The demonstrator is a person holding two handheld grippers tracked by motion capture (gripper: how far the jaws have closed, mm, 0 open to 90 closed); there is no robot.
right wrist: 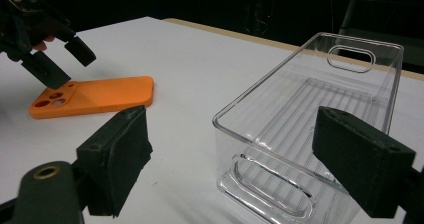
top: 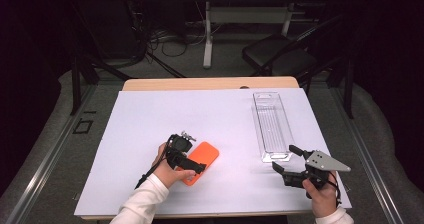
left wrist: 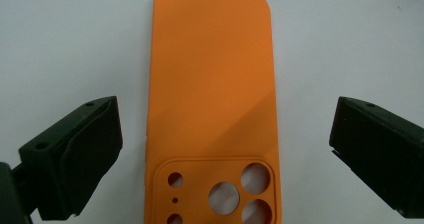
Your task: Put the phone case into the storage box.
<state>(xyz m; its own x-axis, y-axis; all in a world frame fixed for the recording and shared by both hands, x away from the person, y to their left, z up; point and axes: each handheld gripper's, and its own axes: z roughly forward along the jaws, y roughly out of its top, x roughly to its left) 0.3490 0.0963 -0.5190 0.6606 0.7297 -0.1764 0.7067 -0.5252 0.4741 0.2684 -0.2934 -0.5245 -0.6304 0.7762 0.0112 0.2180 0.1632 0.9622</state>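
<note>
An orange phone case (top: 204, 160) lies flat on the white sheet, back up, its camera cut-outs at the near end (left wrist: 212, 109). My left gripper (top: 192, 163) hovers just over that camera end, pointing down. Its jaws stand wide open on either side of the case (left wrist: 225, 119) and do not touch it. The right gripper view shows the case (right wrist: 100, 100) from the side, with the left gripper (right wrist: 65, 61) a little above it. My right gripper (top: 286, 159) rests open near the front right of the table. It faces the near end of a clear plastic bin (right wrist: 310, 109), with nothing between its jaws (right wrist: 232, 121).
The clear bin (top: 272, 126) is long and narrow, runs front to back at the right of the white sheet (top: 165, 119), and holds nothing. A strip of the wooden tabletop (top: 210, 83) shows at the far edge. A black chair (top: 277, 54) stands beyond.
</note>
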